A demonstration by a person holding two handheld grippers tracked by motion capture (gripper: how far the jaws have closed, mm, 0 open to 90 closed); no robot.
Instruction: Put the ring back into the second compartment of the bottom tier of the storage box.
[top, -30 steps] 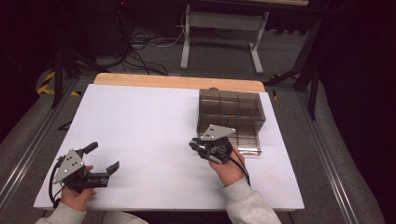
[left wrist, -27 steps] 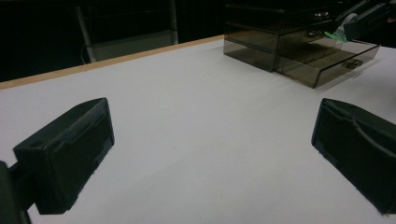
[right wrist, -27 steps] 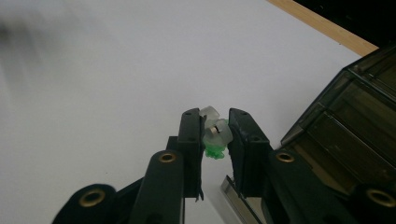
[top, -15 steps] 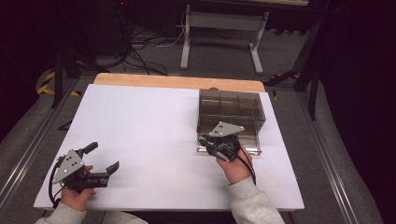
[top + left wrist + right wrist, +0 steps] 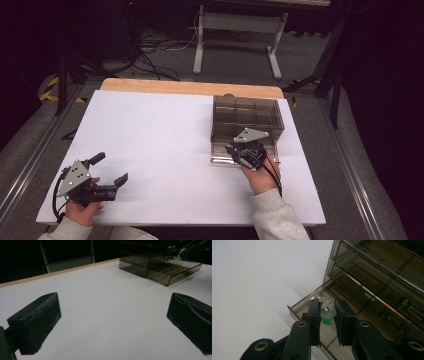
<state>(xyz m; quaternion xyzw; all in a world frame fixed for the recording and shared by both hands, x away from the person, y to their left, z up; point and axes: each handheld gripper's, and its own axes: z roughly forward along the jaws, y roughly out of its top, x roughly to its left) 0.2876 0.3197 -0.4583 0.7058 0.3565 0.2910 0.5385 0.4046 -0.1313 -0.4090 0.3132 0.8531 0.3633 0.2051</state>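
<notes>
While you are looking down from the high view, your right gripper (image 5: pixel 235 150) is hovering at the front edge of the smoky drawer box (image 5: pixel 248 116), over its pulled-out bottom drawer (image 5: pixel 226 158). Your left gripper (image 5: pixel 111 172) is resting low on the white table (image 5: pixel 165 145), well apart from the box, jaws spread wide.

Left gripper view: both jaws are standing far apart over bare table; the drawer box (image 5: pixel 155 257) is sitting at the far right.

Right gripper view: your right gripper (image 5: pixel 327 315) is pinching a small clear-and-green piece (image 5: pixel 327 312) between nearly closed jaws, above the open drawer (image 5: pixel 317 315). What the piece is, you cannot tell.
</notes>
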